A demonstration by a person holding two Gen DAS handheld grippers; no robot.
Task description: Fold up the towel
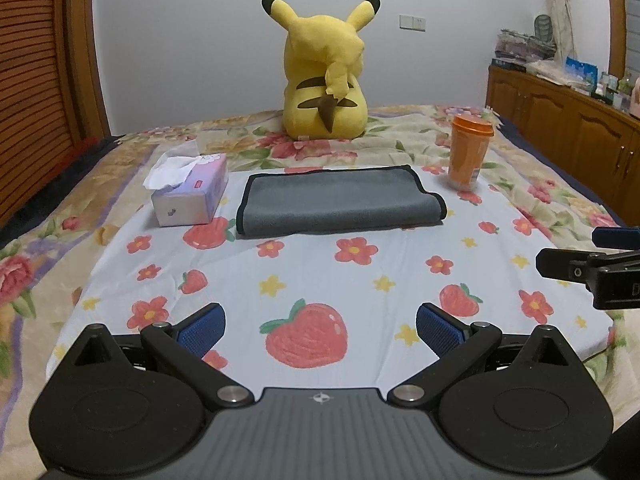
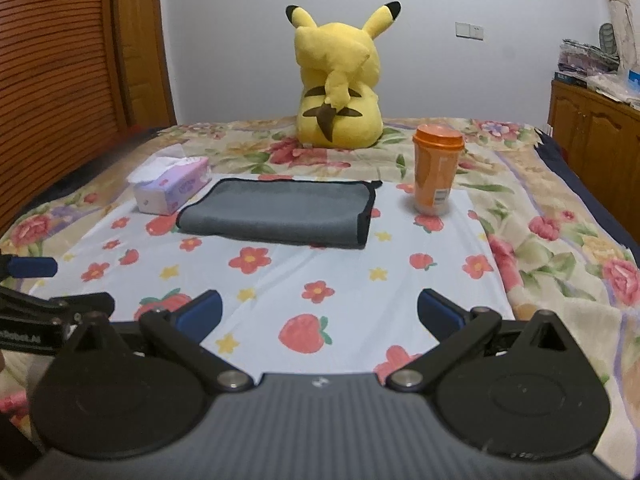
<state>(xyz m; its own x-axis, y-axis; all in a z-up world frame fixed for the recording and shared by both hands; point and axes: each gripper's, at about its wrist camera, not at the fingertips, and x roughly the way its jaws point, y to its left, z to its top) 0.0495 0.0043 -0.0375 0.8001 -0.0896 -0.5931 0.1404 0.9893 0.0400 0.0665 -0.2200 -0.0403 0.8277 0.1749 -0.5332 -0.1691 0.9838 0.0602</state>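
A grey towel with black trim lies folded in a flat rectangle on the white strawberry-print cloth; it also shows in the right wrist view. My left gripper is open and empty, well short of the towel, above the cloth's near part. My right gripper is open and empty too, at about the same distance from the towel. The right gripper shows at the right edge of the left wrist view, and the left gripper at the left edge of the right wrist view.
A tissue box sits just left of the towel, an orange lidded cup just right of it. A yellow Pikachu plush sits behind on the floral bedspread. A wooden cabinet stands at right.
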